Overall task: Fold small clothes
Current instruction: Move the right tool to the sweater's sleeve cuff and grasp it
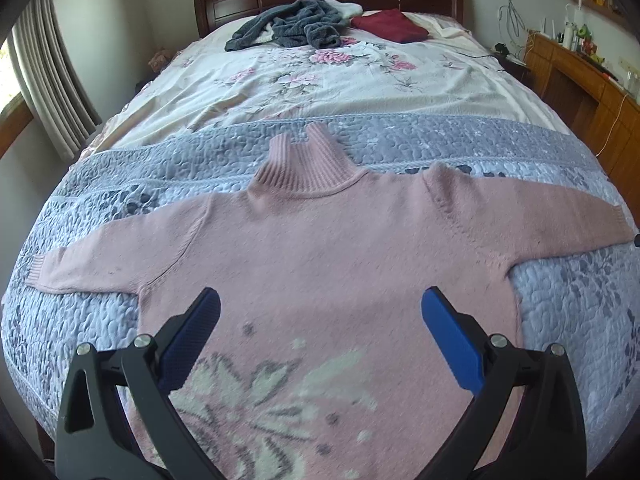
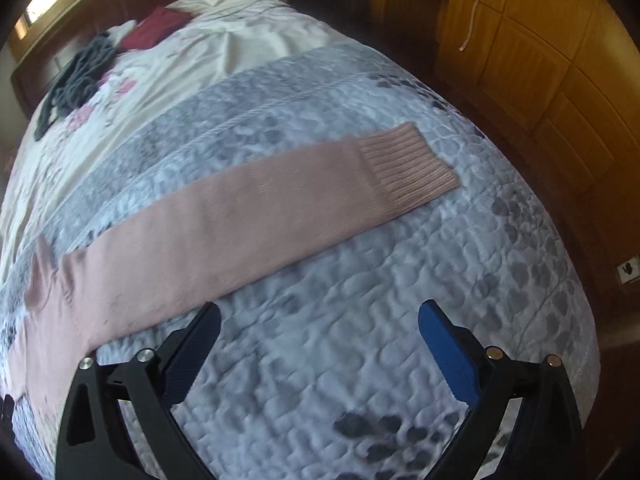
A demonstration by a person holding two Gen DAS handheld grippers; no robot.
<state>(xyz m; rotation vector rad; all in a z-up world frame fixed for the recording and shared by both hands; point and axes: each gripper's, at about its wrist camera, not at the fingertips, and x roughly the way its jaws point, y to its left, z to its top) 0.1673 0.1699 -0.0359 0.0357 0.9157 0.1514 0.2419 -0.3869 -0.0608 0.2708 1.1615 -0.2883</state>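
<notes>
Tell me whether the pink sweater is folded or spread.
Spread. The sweater lies flat on the quilt, collar up, both sleeves straight out sideways; the right sleeve shows no fold.

From my left gripper (image 1: 320, 304), the pink sweater (image 1: 320, 248) runs off the bottom edge beneath the fingers, so I can't see its hem, and the pale flower pattern near me is smeared. The far end of its right sleeve (image 1: 560, 216) slips out at the frame's rim to the right. Small items on the wooden shelf (image 1: 580, 36), far ahead and right, are too tiny for me to name. From my right gripper (image 2: 320, 316), the sweater body is cut off at the left edge. The dark grey garment (image 2: 76, 76) far ahead-left is blurred.
</notes>
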